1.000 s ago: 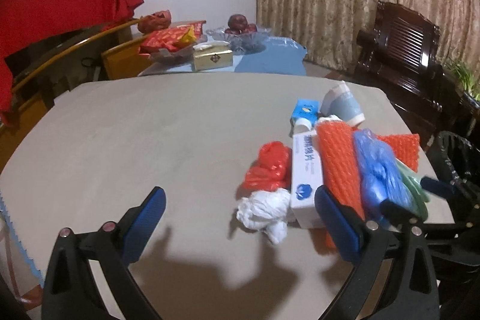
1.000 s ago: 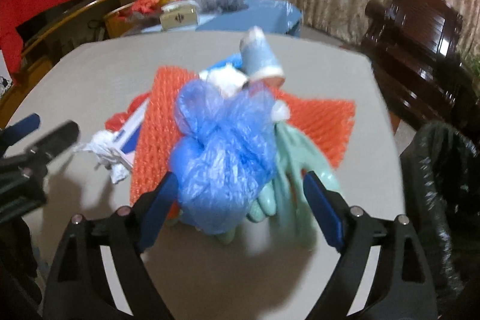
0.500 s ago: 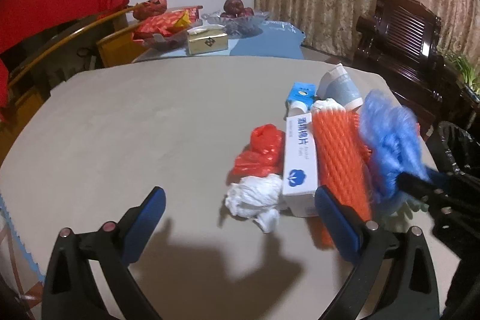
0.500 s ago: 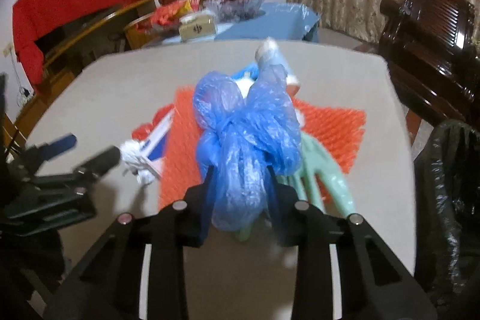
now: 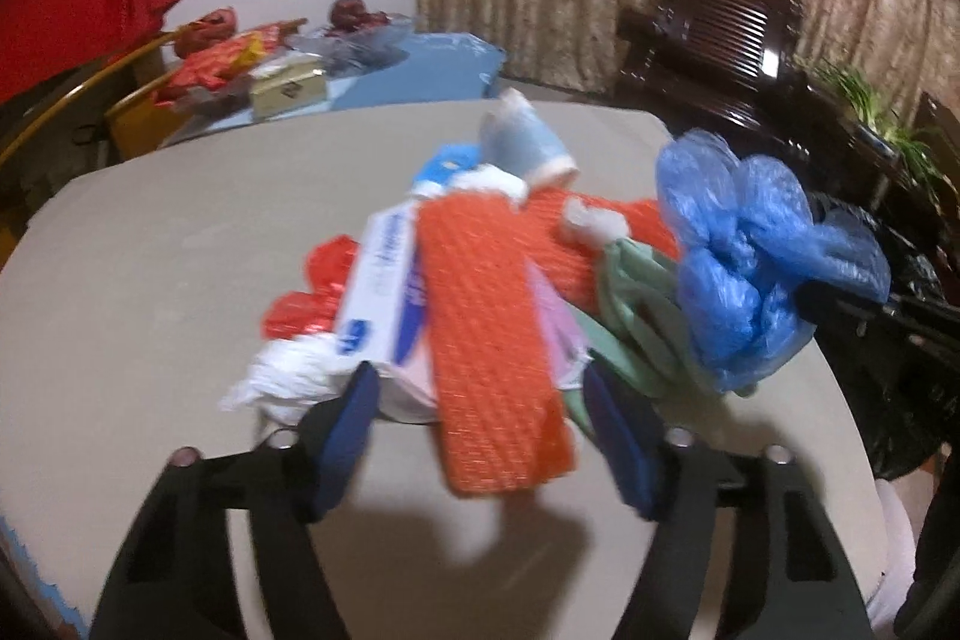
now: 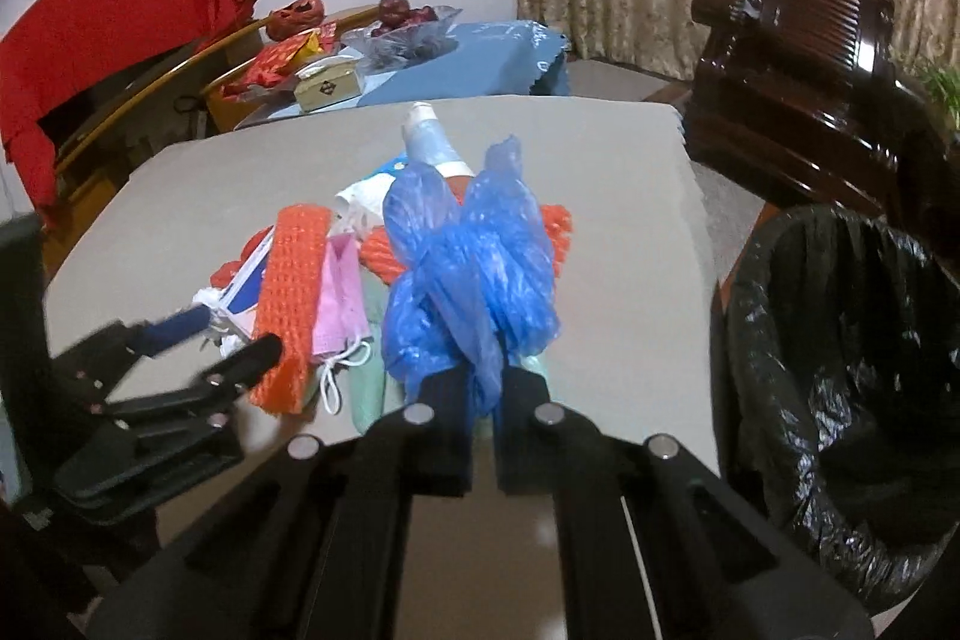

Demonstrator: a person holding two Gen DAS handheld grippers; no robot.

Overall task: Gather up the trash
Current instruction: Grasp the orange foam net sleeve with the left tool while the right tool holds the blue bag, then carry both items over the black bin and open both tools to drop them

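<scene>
**Blue plastic bag gripped; orange foam net next**

Blue crumpled plastic bag (image 6: pixel 468 280) is pinched in the right gripper (image 6: pixel 483 388), whose jaws have just closed fully on it, and hangs above the table (image 6: pixel 630 232) left of the black-lined bin (image 6: pixel 840 400). Current step: carry the bag rightward over the bin and release. Left of the bag, the left gripper (image 5: pixel 480 418) has been closing around the orange foam net (image 5: pixel 486 328); its pads do not yet press it. Complete that closure before lifting.

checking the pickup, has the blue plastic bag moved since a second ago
Yes. The blue plastic bag is shut in the right gripper, lifted off the orange foam net it lay on and carried right toward the black-lined bin.
</scene>
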